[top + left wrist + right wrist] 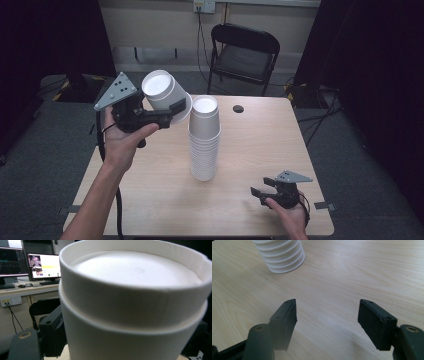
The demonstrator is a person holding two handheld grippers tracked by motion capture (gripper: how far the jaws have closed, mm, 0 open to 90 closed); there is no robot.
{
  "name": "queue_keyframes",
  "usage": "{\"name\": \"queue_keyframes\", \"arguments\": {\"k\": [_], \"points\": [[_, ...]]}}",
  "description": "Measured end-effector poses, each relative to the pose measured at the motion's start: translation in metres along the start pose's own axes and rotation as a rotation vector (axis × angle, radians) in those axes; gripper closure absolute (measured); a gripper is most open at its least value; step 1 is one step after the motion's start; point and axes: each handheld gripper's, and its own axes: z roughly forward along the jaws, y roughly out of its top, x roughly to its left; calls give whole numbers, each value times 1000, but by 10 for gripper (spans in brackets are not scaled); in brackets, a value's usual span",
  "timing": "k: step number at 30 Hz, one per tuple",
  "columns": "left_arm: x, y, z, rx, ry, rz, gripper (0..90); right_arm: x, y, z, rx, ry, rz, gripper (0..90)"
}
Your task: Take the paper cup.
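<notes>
1. The stack of cups (204,140) stood upside down near the middle of the table (260,150); every place below is given from it.
2. The left gripper (172,112) was clamped on a single white cup (162,92), held in the air just up and to the left of the stack's top and tilted so that its closed base faced the high camera.
3. In the left gripper view the cup (135,302) sat between the jaws with its recessed base uppermost — a faint second rim line below hinted at two nested cups, but I could not tell for sure.
4. The right gripper (262,191) lay low by the table's near edge, well to the right of the stack and in front of it, with its jaws spread wide and nothing between them.
5. In the right gripper view the foot of the stack (279,255) showed beyond those open jaws, untouched.
6. As a judgement: the cup was clear of the stack — whether it was coming off or going on cannot be told from one moment.
7. No loose cup stood anywhere else on the table, so most of the work seemed still to be done.
</notes>
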Motion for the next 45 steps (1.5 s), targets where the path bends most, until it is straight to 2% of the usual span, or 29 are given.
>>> {"name": "queue_keyframes", "arguments": {"k": [2,6,11,14,19,23,26,27,30,35,37,39,43,44,45], "points": [[1,-7,-5,8,-9,-17,154,1,0,1,-1,0,-1,315],[1,-17,-9,19,-10,-17,154,1,0,1,0,2,-4,315],[1,-35,-14,8,-9,-39,153,2,0,1,1,3,-5,315],[0,-48,-16,41,-9,-30,153,2,0,1,9,0,-5,326],[1,-72,-16,87,-24,-59,153,2,0,1,9,4,-7,329],[2,-93,-16,118,-29,-96,153,4,1,1,3,-2,-11,358],[2,-108,-17,136,-32,-138,152,7,2,2,-3,-3,-17,369],[2,-112,-17,147,-25,-134,152,9,3,1,-8,-3,-27,371],[1,-127,-20,175,-24,-155,152,14,5,2,-7,-1,-42,373],[-2,-140,-24,208,-28,-174,152,19,6,3,-4,6,-61,378],[-4,-145,-25,216,-29,-194,153,21,6,3,-3,16,-69,379],[-7,-150,-27,234,-23,-184,152,24,8,3,1,27,-85,379],[-13,-161,-27,259,-42,-227,152,31,9,3,4,53,-103,379],[-16,-165,-27,283,-63,-230,153,34,10,3,3,63,-110,380],[-16,-165,-27,283,-63,-230,152,34,10,3,3,63,-110,380]]}}
